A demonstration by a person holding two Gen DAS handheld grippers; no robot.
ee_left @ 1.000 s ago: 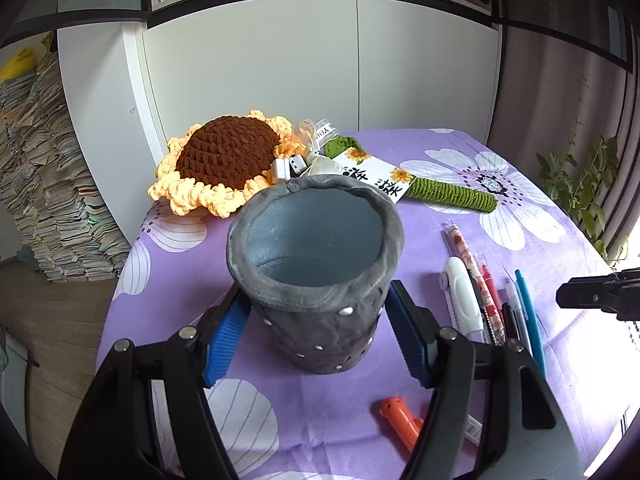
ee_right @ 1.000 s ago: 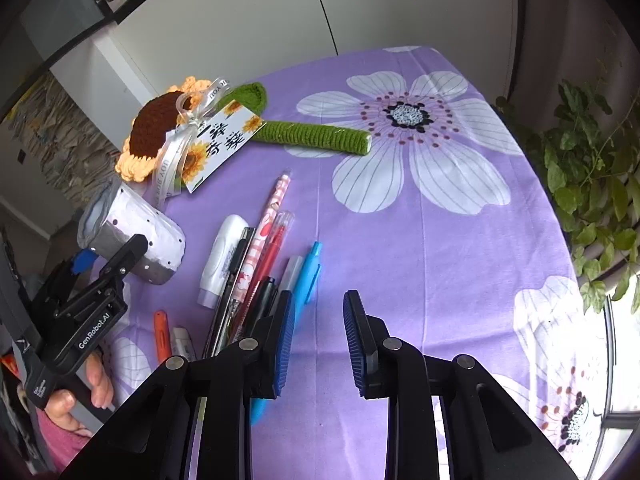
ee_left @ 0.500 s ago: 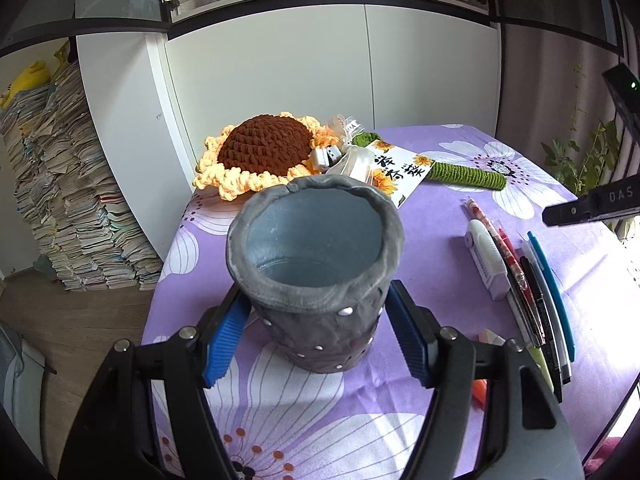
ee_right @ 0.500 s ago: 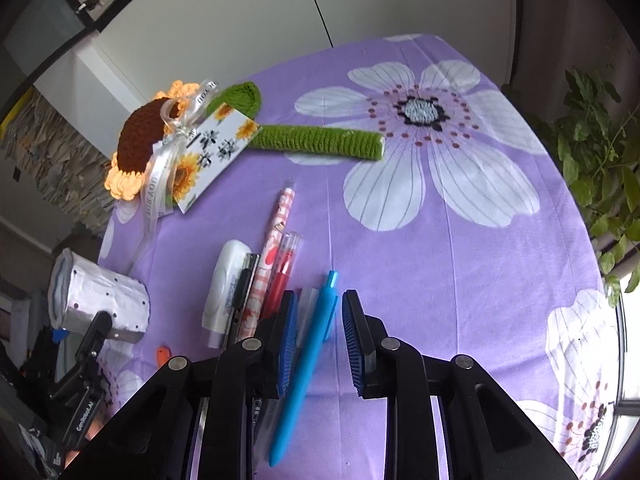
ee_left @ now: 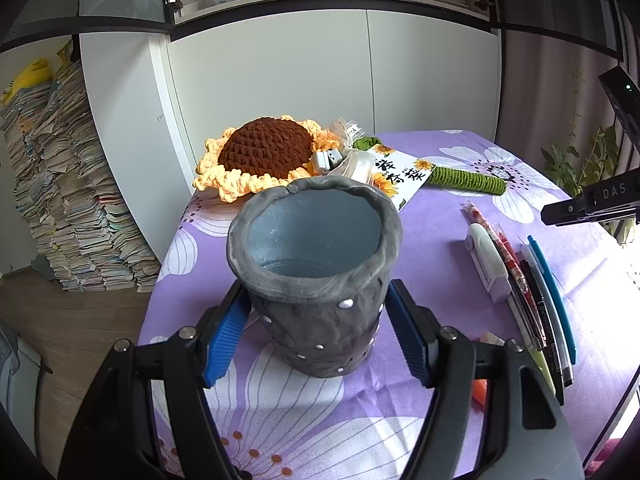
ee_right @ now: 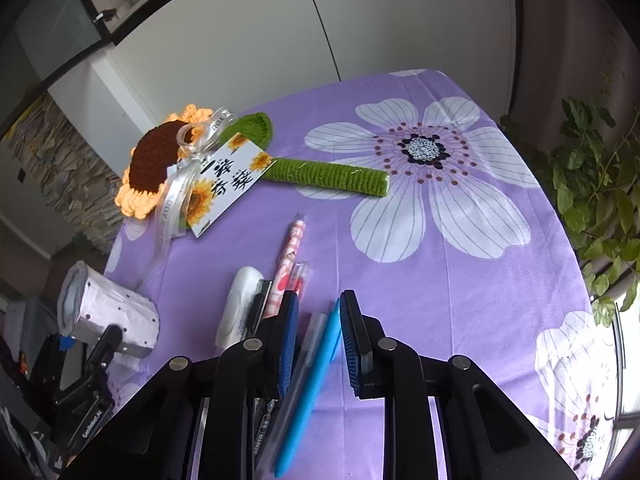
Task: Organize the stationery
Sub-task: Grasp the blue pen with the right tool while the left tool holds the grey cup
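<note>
Since a second ago the right claw has dropped from above the row of pens to straddle the blue pen and the clear-barrelled pen beside it, while the left claw has carried the grey pen holder to the left end of the purple flowered table. Left claw: blue pads pressed on both sides of the holder's base, gripping it, mouth up and tilted slightly toward the camera. Right claw: jaws apart, narrowly, with both pens in the gap and neither pad seen touching them; not yet closed on anything. Remaining stationery lies in a tight row: white correction tape, pink patterned pen, red pen, black marker, all touching or nearly so. An orange item lies near the table edge, partly hidden. Crochet sunflower with its tag sits well apart, at the far side. To do this step well, I judge the claw should shift right so only the blue pen is between the pads, then close near mid-barrel so it hangs balanced. Closing now risks pinching two round barrels, one squirting out. Holder is well apart from the pens; bring its mouth close and level before the drop.
</note>
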